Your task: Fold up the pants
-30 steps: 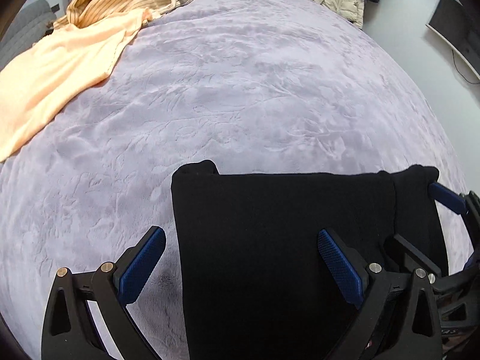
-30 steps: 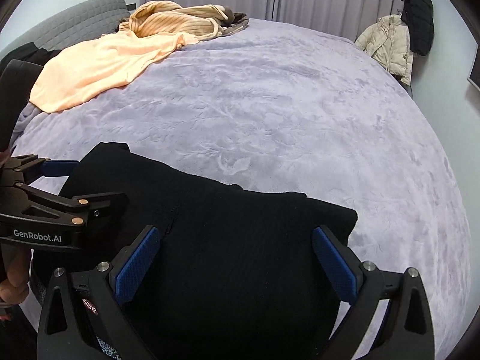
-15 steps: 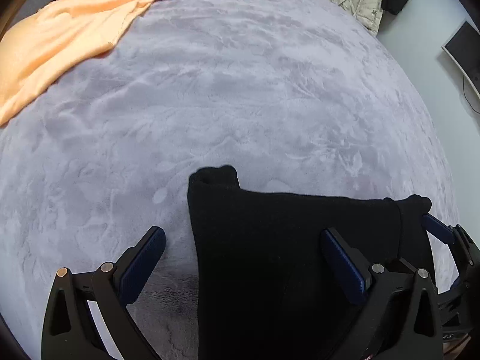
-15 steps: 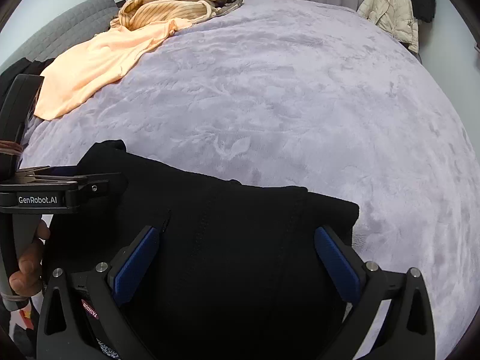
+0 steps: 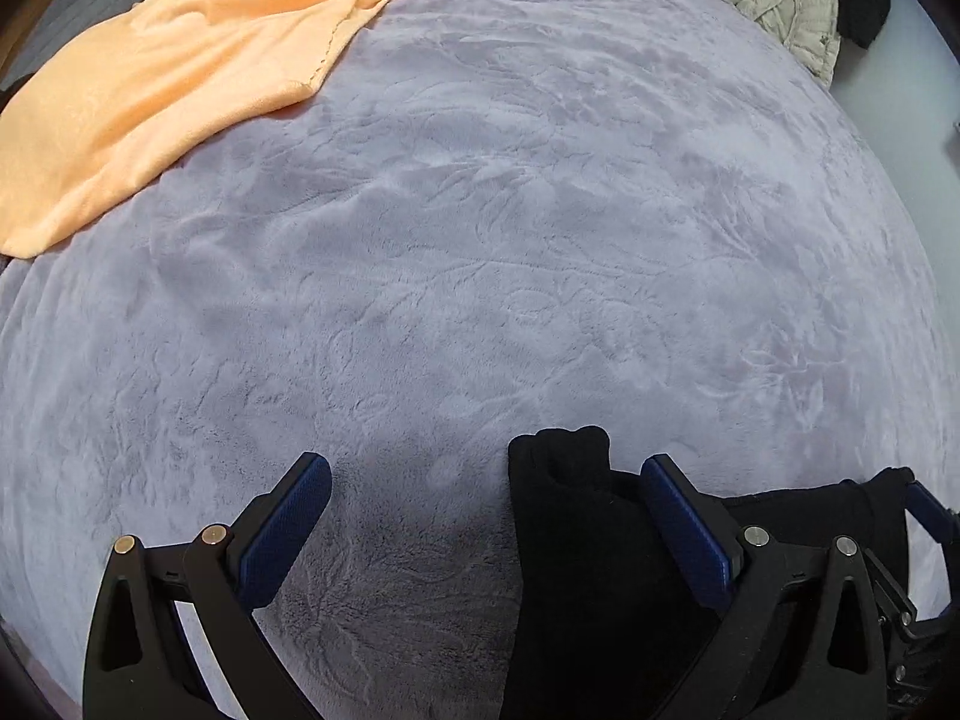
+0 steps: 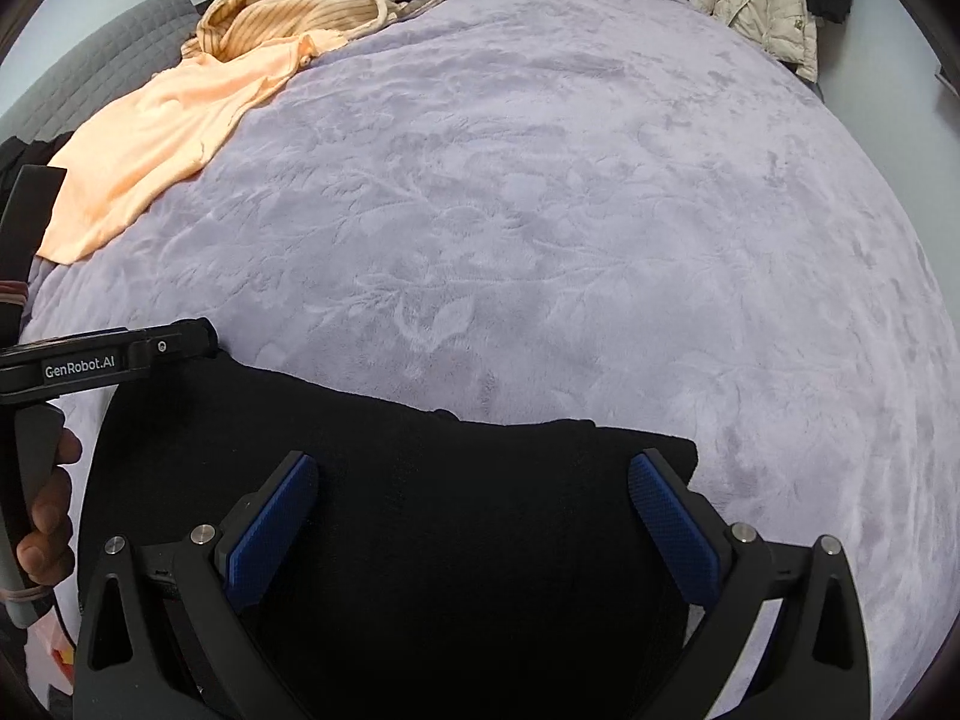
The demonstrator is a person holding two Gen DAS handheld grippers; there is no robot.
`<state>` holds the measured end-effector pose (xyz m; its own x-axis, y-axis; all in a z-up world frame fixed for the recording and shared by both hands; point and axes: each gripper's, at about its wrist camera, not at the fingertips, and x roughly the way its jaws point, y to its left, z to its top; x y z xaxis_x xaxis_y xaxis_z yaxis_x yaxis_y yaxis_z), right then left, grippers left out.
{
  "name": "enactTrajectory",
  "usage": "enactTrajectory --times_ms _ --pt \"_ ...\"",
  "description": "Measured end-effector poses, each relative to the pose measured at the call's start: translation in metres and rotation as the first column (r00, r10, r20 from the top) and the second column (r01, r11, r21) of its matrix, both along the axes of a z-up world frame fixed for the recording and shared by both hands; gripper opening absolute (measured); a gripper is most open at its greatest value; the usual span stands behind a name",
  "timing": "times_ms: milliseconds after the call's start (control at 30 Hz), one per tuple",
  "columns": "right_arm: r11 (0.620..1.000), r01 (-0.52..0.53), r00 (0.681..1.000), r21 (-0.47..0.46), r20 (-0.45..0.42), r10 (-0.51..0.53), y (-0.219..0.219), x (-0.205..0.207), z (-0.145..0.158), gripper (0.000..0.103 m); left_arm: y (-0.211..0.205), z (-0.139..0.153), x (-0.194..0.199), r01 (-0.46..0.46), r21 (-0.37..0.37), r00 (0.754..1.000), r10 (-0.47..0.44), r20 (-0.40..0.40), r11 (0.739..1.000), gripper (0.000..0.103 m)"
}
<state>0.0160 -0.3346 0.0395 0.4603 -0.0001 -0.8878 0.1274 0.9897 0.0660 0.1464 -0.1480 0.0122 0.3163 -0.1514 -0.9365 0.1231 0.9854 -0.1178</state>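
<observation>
The black pants (image 6: 456, 516) lie folded into a flat block at the near edge of the lilac bedspread (image 6: 570, 210). My right gripper (image 6: 474, 522) is open and empty, its blue pads hovering over the middle of the block. In the left wrist view the pants (image 5: 576, 570) sit at the lower right, one corner poking up. My left gripper (image 5: 498, 528) is open and empty, off the block's left edge, with only the right finger over the fabric. It also shows in the right wrist view (image 6: 108, 357) at the far left.
A peach garment (image 5: 162, 84) and a striped yellow one (image 6: 300, 12) lie at the bed's far left corner. A grey quilted headboard (image 6: 114, 54) is behind them. A pale jacket (image 6: 768, 0) and a dark coat hang at the far right wall.
My left gripper has slid left off the folded pants, which now sit lower and to the right in its view. My right gripper has stayed over the block.
</observation>
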Motion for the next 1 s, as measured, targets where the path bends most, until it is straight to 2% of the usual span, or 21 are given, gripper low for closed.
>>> enactTrajectory --times_ms 67,200,300,400,533,733,1000 --pt "1.0 0.002 0.999 -0.012 0.05 -0.002 0.002 -0.01 0.011 0.103 0.011 0.013 -0.005 -0.022 -0.039 0.999 0.023 0.025 0.999 0.103" --pt "0.999 0.032 0.998 -0.017 0.056 -0.031 0.0 -0.017 0.013 0.103 0.023 0.028 -0.024 -0.027 -0.014 0.997 0.028 0.074 1.0 0.103" --pt "1.0 0.024 0.999 0.003 0.022 -0.024 0.0 -0.02 0.0 0.103 0.025 0.022 -0.036 -0.029 0.075 0.994 0.021 0.103 0.997 0.103" --pt "0.998 -0.004 1.0 -0.065 0.019 0.005 0.011 -0.024 -0.004 0.103 0.024 0.01 -0.041 -0.028 0.099 0.995 0.019 0.097 0.995 0.103" --pt "0.999 -0.007 1.0 -0.054 0.019 0.008 0.013 -0.033 0.002 0.103 0.021 0.017 -0.05 -0.015 0.131 0.992 -0.001 0.128 0.991 0.103" --pt "0.996 0.006 0.999 -0.085 0.046 -0.002 0.021 -0.066 0.005 0.103 0.03 0.029 -0.068 -0.009 0.091 0.991 -0.003 0.13 0.996 0.103" --pt "0.984 0.017 0.995 -0.179 0.099 0.001 0.047 -0.117 0.004 0.103 0.033 0.026 -0.113 0.004 0.105 0.987 -0.021 0.158 0.994 0.103"
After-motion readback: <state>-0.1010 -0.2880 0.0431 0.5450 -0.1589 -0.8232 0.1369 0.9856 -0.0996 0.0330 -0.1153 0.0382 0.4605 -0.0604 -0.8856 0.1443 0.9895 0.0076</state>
